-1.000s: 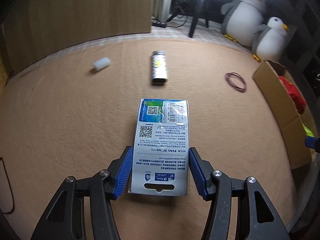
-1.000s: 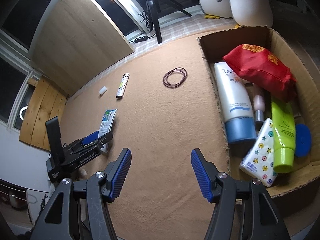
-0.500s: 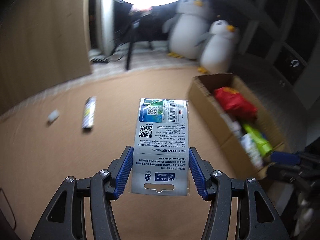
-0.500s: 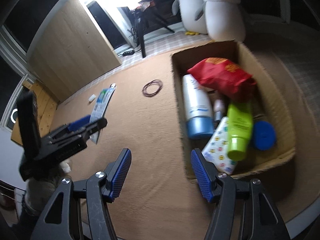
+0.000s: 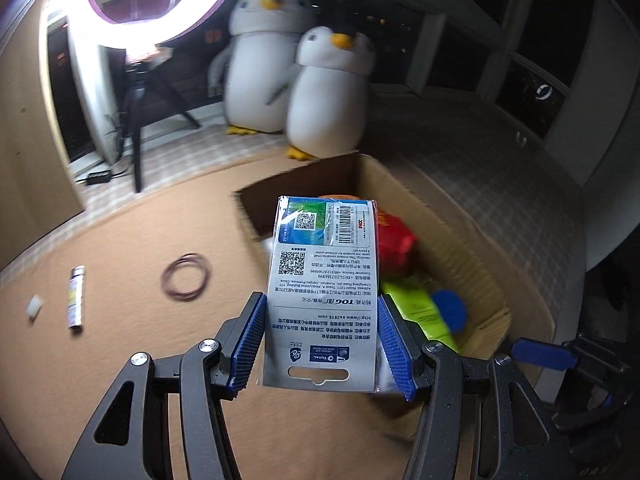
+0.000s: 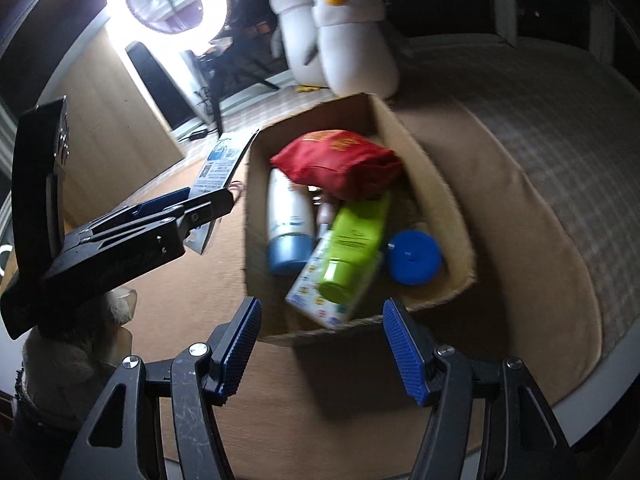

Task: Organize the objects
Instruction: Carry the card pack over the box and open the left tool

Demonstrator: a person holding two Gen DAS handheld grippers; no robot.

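Note:
My left gripper [image 5: 320, 340] is shut on a flat white and blue retail package [image 5: 324, 280] and holds it in the air at the near left edge of the open cardboard box [image 5: 472, 248]. In the right wrist view the same package [image 6: 220, 164] sticks out of the left gripper [image 6: 200, 208] beside the box's left wall [image 6: 250, 216]. The box holds a red pouch [image 6: 340, 160], a white and blue bottle [image 6: 288, 216], a green tube [image 6: 352, 244], a blue lid [image 6: 414, 256] and a patterned pack [image 6: 316, 292]. My right gripper [image 6: 320, 344] is open and empty, in front of the box.
On the tan carpet left of the box lie a ring of rubber bands [image 5: 186, 276], a small tube [image 5: 76, 300] and a white cap [image 5: 34, 306]. Two plush penguins [image 5: 296, 80] and a ring light on a tripod [image 5: 152, 4] stand behind the box.
My left gripper has lifted the package off the carpet and swung it right, up to the box. My right gripper has moved closer to the front of the box.

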